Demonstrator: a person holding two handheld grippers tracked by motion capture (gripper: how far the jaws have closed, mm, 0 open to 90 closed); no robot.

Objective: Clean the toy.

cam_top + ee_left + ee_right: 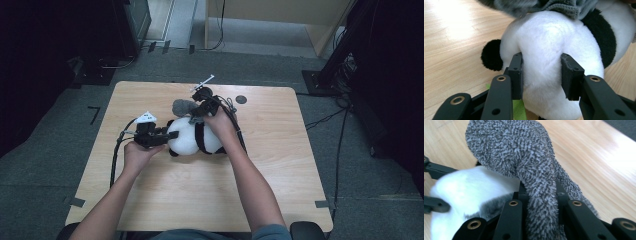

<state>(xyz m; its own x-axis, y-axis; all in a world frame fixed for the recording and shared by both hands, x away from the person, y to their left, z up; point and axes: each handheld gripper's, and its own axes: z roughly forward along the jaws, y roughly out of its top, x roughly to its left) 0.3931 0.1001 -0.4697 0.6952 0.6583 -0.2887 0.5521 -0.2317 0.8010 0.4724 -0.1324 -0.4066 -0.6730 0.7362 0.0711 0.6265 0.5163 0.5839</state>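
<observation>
A black and white plush panda toy (195, 137) lies on the light wooden table (280, 165), a little behind the middle of it, between the 2 grippers. The left gripper (167, 135) comes from the left side and its 2 black jaws press into the white round body of the panda (544, 50); the jaws stand about half open with the soft fur squeezed between them. One black ear or paw (491, 55) of the toy is seen just beside the left jaw, and a small green piece (519, 110) shows under the jaws. The right gripper (198, 114) is at the far side of the toy. Its jaws are nearly closed on a grey fuzzy sock-like cloth (529, 170), which rises from the jaws and bends over the white fur (469, 187).
</observation>
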